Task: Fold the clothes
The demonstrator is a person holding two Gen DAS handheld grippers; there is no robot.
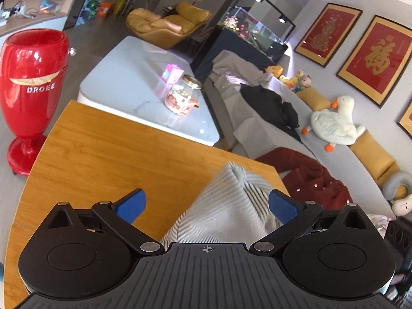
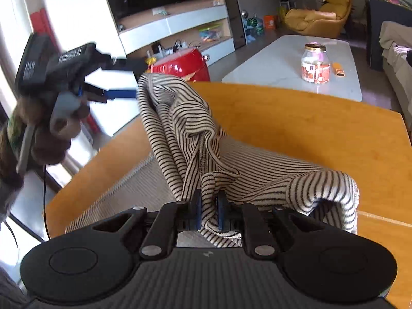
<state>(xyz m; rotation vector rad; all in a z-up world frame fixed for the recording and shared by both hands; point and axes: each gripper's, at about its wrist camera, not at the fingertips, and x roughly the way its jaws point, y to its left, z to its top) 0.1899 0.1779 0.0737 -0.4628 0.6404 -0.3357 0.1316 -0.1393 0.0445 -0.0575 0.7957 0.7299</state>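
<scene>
We are looking at a striped top (image 2: pixel 195 134) that is lying on a wooden table (image 2: pixel 309 128). It is soft knit cloth, cream with thin dark lines running across it. It is bunched up and wrinkly, not flat. Its long way is running from our right gripper (image 2: pixel 208 211) up and to the left, toward the left gripper (image 2: pixel 128 79). One end is standing tall like a little hill, and the other end is drooping over on the right side of the right fingers, making a round loop.

Our right gripper is pinching the top. Its two blue fingers (image 2: pixel 197 208) are squeezed close, with a fold of cloth caught between them.

In the left wrist view, our left gripper (image 1: pixel 207 203) is spread wide. Its blue pads (image 1: pixel 134 203) are far apart, and the top (image 1: pixel 226 200) is sitting between them, a bit nearer the right pad, blurry and pale. We cannot tell if either pad is touching it. In the right wrist view, the left gripper is blurry, its tips right at the high end of the top, and a hand (image 2: pixel 49 134) is holding it.

The table is smooth, yellow-brown wood with a rounded corner. Past the left fingers a shiny red vase (image 1: pixel 31 87) is standing on the floor.
</scene>
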